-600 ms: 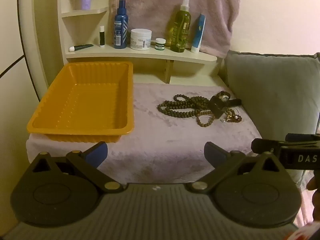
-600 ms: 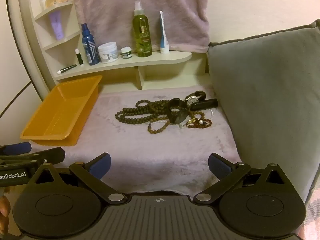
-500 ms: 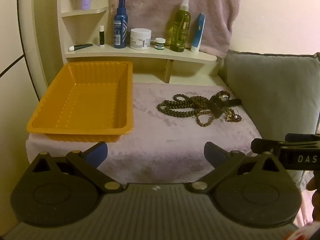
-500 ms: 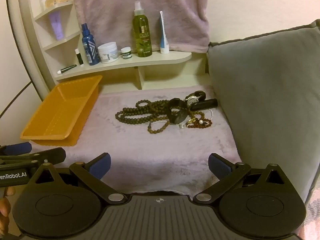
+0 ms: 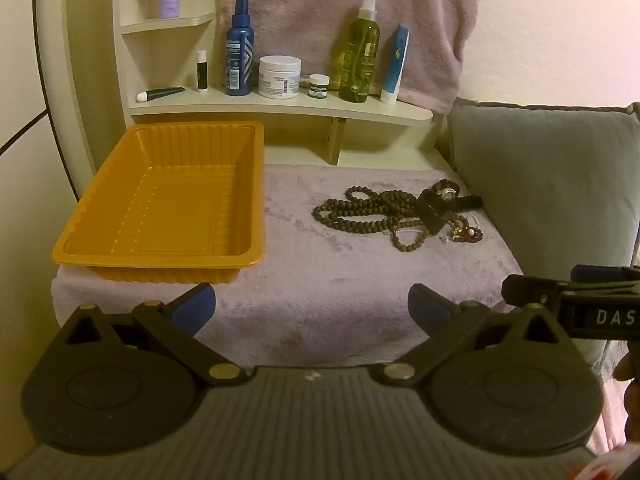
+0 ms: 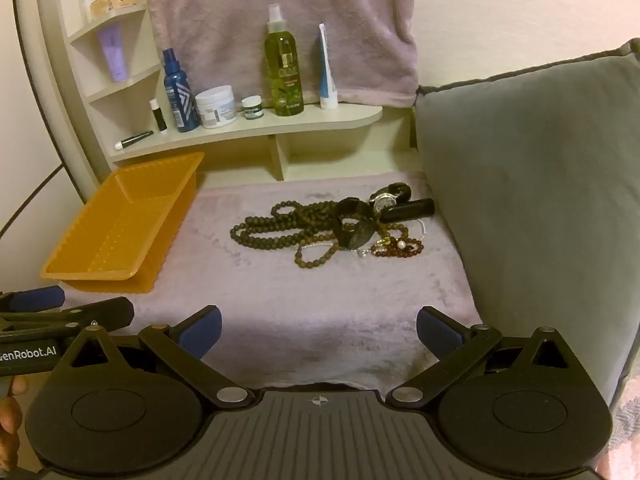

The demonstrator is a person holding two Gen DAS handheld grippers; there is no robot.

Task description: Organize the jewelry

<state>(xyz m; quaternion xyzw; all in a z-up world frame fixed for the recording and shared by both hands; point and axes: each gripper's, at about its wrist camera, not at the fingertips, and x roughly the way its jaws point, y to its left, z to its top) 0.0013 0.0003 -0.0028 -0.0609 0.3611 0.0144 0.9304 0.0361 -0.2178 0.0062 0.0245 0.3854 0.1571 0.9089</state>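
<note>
Black grippers (image 6: 318, 330) (blue-padded jaws).

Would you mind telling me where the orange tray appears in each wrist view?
Left wrist: orange tray fills the left-centre, facing the camera.
Right wrist: orange tray sits far left, seen at an angle.
Shared landmark: the green spray bottle on the shelf.

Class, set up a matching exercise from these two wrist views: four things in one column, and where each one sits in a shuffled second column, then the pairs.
Things
1. orange tray
2. bead necklaces
3. green spray bottle
4. grey cushion

Places
A. upright on the shelf
B. heaped on the cloth, right of the tray
C. left side of the cloth, nothing in it
D. against the cloth's right edge

Pairs: 1-C, 2-B, 3-A, 4-D
</note>
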